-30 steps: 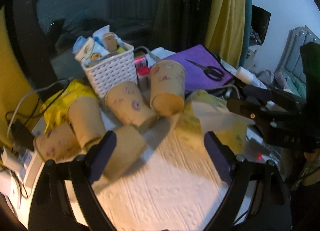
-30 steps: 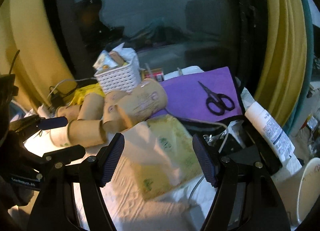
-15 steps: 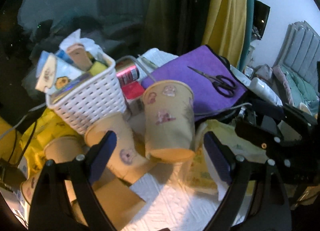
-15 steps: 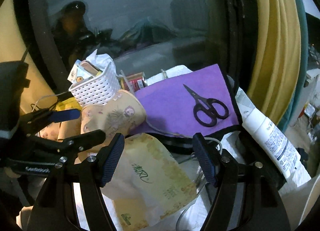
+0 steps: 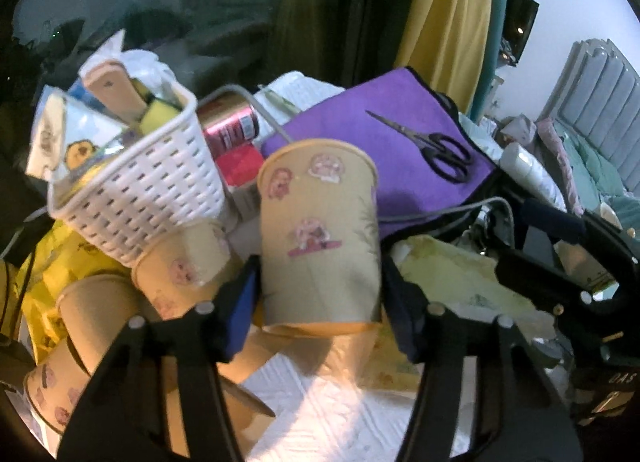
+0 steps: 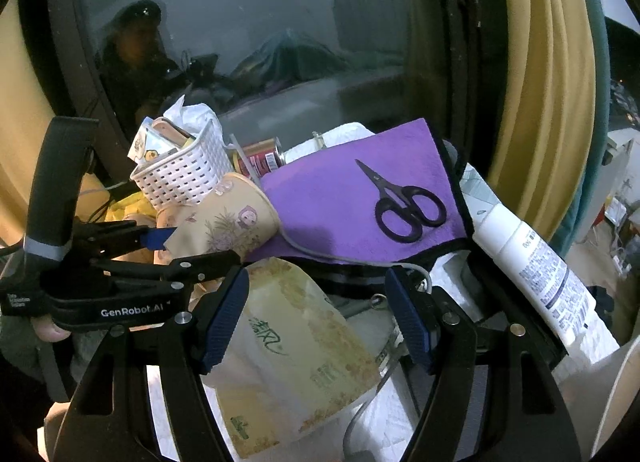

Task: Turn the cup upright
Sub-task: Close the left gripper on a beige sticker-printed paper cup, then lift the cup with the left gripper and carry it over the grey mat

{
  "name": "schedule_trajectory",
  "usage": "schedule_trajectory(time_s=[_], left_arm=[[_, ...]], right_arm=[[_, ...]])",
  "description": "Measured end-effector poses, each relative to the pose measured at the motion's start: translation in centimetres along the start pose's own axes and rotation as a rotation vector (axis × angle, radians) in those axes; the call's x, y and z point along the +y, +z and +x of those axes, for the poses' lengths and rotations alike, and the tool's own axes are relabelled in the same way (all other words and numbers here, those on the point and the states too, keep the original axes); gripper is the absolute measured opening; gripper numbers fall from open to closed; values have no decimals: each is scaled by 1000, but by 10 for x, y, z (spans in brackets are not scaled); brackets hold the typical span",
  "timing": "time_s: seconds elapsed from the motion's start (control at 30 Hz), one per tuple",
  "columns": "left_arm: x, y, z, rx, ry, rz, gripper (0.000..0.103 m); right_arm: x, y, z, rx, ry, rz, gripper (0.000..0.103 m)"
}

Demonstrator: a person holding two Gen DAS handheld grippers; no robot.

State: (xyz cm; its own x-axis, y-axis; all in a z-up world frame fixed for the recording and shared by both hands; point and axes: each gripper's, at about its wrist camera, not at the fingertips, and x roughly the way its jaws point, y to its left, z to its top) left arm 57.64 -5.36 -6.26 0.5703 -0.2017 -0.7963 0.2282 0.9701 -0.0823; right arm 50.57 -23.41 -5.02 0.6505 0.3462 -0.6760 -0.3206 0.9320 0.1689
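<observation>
A tan paper cup [image 5: 320,238] with cartoon stickers lies tilted, its closed bottom toward me and its wide rim away. My left gripper [image 5: 320,302] has a blue pad on each side of its lower part and touches it; the cup [image 6: 228,221] and the left gripper [image 6: 168,250] also show in the right wrist view. Several more tan cups [image 5: 180,262] lie tipped at the left. My right gripper [image 6: 316,318] is open and empty over a yellow-green packet [image 6: 296,350].
A white basket [image 5: 148,181] full of small items stands behind the cups. A purple cloth [image 5: 380,149] carries black scissors [image 5: 440,149]. A red can [image 5: 232,125], a grey cable [image 5: 440,213], a white tube [image 6: 536,274] and a white textured mat [image 5: 340,414] are nearby.
My left gripper moved forward onto the sticker cup and its fingers closed in against the cup's sides. The right gripper moved forward a little and stayed open.
</observation>
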Motion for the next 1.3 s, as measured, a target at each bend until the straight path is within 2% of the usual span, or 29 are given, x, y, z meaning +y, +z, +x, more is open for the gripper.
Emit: schedule_trajectory(time_s=[0.27,0.47,0.87,1.07,1.3], left_arm=[[-4,-15,-49,-52,-13,-8,58],[-9,-41,-99,-106,-11,-21,58],[-20,-112,-187,-169,3,-46,58],[-17,-147,-224,-214,-9,-113,58],[-24,-204,-263,-283,24,-138,58]], right_arm=[[13,-1,-29,-22,-1,-12,74],[31,-6,-61,-42,9,-27,74],[80,-32,-121,-62,64,-75,74],[102,-50,-145,-62,89,-99,74],[128,-73,-172,-63,111,-128,74]])
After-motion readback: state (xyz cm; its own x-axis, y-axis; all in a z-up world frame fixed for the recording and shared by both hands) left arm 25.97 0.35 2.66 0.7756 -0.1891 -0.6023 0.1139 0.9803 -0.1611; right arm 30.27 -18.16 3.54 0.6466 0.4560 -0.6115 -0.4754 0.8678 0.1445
